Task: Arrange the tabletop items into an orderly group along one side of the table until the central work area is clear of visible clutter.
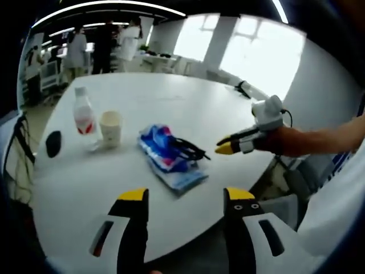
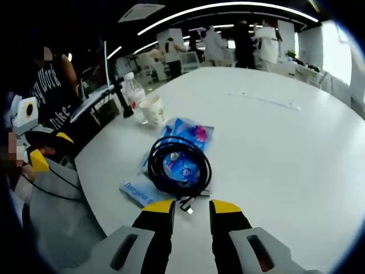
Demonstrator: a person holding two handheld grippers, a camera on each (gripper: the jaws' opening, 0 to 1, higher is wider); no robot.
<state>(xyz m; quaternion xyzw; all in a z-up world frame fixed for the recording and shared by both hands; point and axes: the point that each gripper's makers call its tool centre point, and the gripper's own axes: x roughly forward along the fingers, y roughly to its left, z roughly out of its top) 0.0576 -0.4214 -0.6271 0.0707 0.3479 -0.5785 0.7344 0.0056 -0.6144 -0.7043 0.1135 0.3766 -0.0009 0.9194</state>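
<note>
**Clutter still mid-bench, right tongs poised at the cable**

In the right gripper view the right tongs (image 2: 189, 206) sit at the bottom centre of the frame, jaws a narrow gap apart and holding nothing; just beyond their yellow tips lies the end of a coiled black cable (image 2: 180, 166), which rests on top of a blue packet (image 2: 195, 132); further toward the upper left of the frame stand a paper cup (image 2: 152, 109) and a clear water bottle (image 2: 132, 90), close together near the bench (image 2: 274, 148) edge.

In the left gripper view the left tongs (image 1: 186, 195) rise from the bottom of the frame, jaws wide and empty, hanging over the near edge of the bench; the packet and cable lie in the centre of the frame, the cup and bottle at centre left, and a small dark oval object (image 1: 53, 143) lies at the far left edge; the right tongs enter from the right of the frame, tips pointing at the cable.

By my reading little of the tidying is done: the cup and bottle already form a loose pair, but the packet and cable lie apart from them; gathering these beside that pair is what remains.
</note>
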